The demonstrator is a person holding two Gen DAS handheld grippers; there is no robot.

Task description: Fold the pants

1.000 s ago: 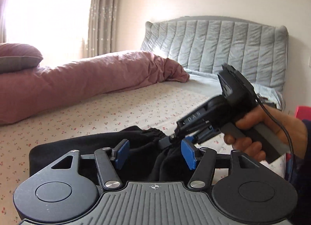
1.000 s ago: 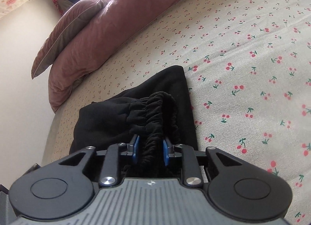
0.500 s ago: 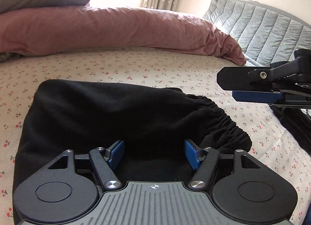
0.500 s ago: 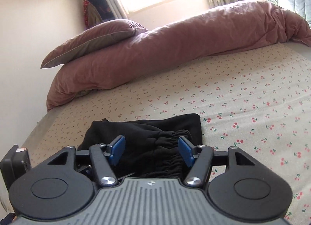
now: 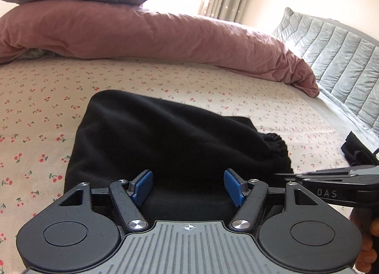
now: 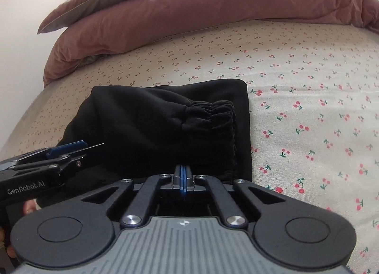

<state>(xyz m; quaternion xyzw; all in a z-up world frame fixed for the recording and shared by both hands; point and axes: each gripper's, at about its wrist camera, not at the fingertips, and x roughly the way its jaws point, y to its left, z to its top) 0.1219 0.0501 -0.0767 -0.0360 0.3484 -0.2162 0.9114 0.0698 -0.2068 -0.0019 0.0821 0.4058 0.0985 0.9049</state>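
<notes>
The folded pants (image 5: 165, 141) lie just ahead of both grippers, the left gripper (image 5: 188, 185) spread over their near edge, the right gripper (image 6: 182, 177) pressed together, empty.

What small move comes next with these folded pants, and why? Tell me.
Probably draw both grippers back and leave the bundle alone. The black pants already lie folded compactly on the cherry-print sheet, elastic waistband on top. The right gripper is shut with no cloth between its pads, and the left gripper stands open, gripping nothing.
</notes>
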